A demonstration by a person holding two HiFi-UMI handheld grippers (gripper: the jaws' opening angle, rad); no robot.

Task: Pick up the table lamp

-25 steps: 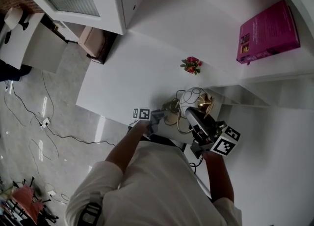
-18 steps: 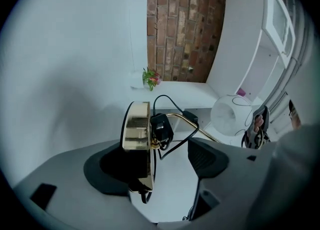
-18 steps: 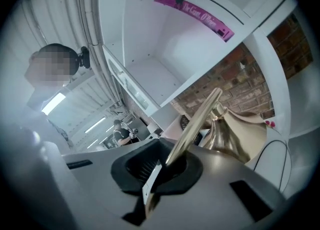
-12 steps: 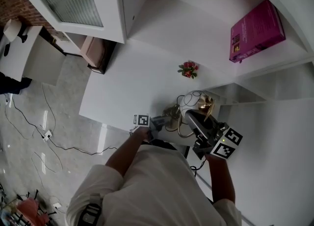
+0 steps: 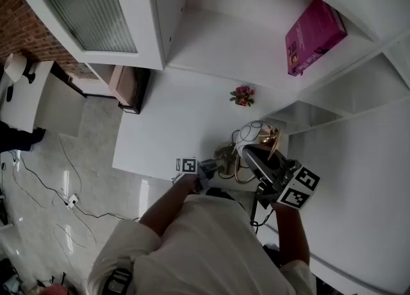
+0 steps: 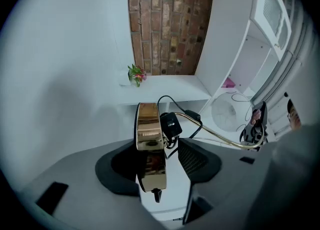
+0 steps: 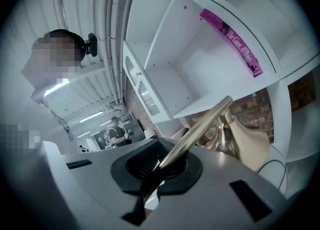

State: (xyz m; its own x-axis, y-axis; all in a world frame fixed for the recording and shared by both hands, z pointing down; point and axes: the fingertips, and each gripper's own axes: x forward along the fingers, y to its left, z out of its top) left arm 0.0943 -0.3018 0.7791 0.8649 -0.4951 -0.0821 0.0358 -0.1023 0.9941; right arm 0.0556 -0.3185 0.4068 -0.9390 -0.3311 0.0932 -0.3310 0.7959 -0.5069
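The table lamp has a white wire-patterned shade [image 5: 251,134], a curved gold arm [image 6: 220,136] and a flat gold base [image 6: 150,129] with a black cord switch [image 6: 171,124]. It hangs above the white table [image 5: 173,120] between my two grippers. My right gripper [image 5: 248,152] is shut on the gold arm [image 7: 200,129], which runs out between its pads towards the shade [image 7: 240,144]. My left gripper [image 6: 167,159] has just been closing around the base, seen edge-on. The base lies against the left pad, and a gap shows at the right pad. In the head view the left gripper [image 5: 213,164] is at the lamp's left.
A small pot of red flowers [image 5: 242,95] stands on the table behind the lamp. A pink book [image 5: 314,31] lies on a shelf of the white unit at the upper right. A white cabinet door [image 5: 96,18] hangs at the upper left. Cables trail on the floor [image 5: 57,191].
Both grippers and the lamp have come up off the table together. The head view has swung, so the shelves and pink book sit further left and higher.
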